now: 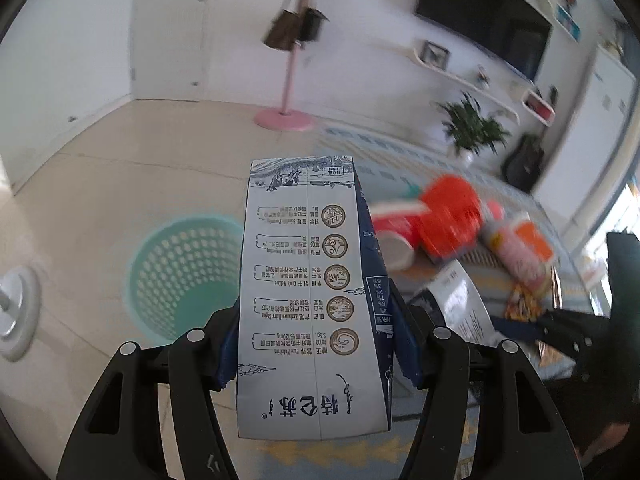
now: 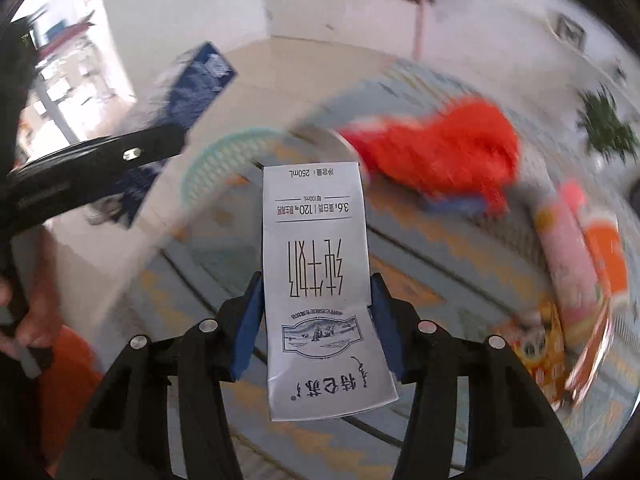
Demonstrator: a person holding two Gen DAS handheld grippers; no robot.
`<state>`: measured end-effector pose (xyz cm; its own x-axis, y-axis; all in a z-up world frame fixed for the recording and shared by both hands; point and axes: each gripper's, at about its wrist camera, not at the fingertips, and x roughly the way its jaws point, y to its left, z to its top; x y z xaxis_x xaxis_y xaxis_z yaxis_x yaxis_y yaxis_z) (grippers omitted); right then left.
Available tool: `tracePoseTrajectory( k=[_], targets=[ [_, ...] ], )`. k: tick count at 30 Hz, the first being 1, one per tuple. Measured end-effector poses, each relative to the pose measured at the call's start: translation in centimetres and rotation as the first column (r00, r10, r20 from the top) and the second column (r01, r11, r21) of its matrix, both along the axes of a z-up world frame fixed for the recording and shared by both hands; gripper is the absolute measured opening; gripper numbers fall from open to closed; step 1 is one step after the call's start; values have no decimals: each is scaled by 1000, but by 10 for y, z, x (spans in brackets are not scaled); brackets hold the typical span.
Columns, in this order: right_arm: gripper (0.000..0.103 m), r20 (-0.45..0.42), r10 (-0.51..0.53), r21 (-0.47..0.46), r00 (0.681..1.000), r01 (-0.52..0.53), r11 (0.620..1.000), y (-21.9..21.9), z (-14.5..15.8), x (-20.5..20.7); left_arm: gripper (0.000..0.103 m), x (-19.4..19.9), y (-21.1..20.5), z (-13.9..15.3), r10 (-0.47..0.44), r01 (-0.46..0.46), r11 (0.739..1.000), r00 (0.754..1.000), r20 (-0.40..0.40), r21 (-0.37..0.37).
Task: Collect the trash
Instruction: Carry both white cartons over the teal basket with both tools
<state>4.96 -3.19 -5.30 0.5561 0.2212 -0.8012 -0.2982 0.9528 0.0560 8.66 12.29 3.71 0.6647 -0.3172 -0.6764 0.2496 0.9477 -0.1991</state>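
My left gripper (image 1: 316, 320) is shut on a white milk carton with dark blue sides (image 1: 300, 240), held lengthwise above the floor. A teal perforated basket (image 1: 184, 276) stands just left of and below it. My right gripper (image 2: 316, 292) is shut on a second white milk carton (image 2: 316, 220), its blue pads pressing both sides. The basket's rim (image 2: 224, 148) shows behind that carton, at upper left. The left gripper's finger (image 2: 100, 160) and its blue carton (image 2: 192, 88) hang at upper left in the right wrist view. Blurred red cups (image 1: 448, 220), a pink bottle (image 1: 516, 252) and a snack packet (image 2: 540, 348) lie on the rug.
A patterned rug (image 1: 400, 160) covers the floor on the right. A pink coat stand (image 1: 286, 116) with bags stands at the back, with a potted plant (image 1: 472, 128) under wall shelves. A white round base (image 1: 16, 308) sits at far left. A person's hand (image 2: 28, 312) shows at left.
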Motion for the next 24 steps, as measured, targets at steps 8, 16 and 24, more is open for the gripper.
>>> tracePoseTrajectory(
  k=[8, 16, 24],
  targets=[
    [49, 77, 82, 60, 994, -86, 994, 92, 34, 77, 60, 54, 87, 2, 158, -158, 987, 987, 10, 23],
    [49, -36, 23, 130, 999, -19, 991, 144, -5, 166, 60, 128, 130, -69, 242, -245, 969, 960, -140, -10],
    [51, -99, -51, 140, 994, 65, 988, 141, -38, 202, 73, 141, 127, -89, 244, -246, 969, 958, -148, 4]
  ],
)
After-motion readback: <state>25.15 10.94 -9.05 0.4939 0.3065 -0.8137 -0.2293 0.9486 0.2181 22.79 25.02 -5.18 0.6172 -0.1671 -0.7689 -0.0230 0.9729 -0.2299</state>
